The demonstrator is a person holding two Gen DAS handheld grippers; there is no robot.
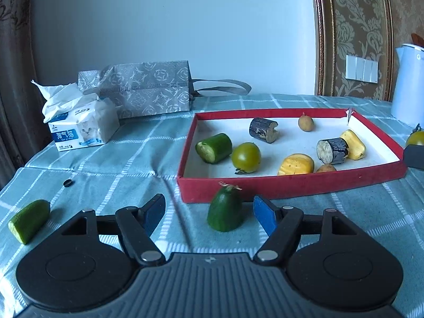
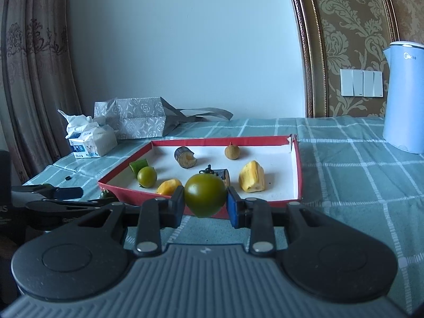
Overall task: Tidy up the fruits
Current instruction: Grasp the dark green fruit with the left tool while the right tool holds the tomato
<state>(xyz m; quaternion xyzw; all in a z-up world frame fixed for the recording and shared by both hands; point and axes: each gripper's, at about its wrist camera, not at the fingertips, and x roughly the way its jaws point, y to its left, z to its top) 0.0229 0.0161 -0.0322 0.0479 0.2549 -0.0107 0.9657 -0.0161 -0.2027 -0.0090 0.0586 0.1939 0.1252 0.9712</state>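
Green tomato (image 2: 205, 194) pinched in right tool (image 2: 205, 204) just short of red tray (image 2: 299, 175); left tool (image 1: 209, 212) spread.

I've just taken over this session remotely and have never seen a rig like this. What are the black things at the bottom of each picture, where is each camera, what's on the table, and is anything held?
They are hand-held two-finger grippers, one in each of a person's hands, each with a fisheye camera looking along its fingers.

In the left wrist view, the left gripper is open, empty, with a pointed green cucumber end piece standing on the checked teal tablecloth between its fingers, untouched. Another green cucumber wedge lies far left.

In the right wrist view, the right gripper is shut on a round green tomato, at the near edge of the shallow red cardboard tray.

The tray already holds a second green tomato, a cut cucumber chunk, dark-skinned cut pieces, yellow pieces and small brown round fruits. Behind stand a white tissue pack, a grey patterned bag and a pale blue kettle.
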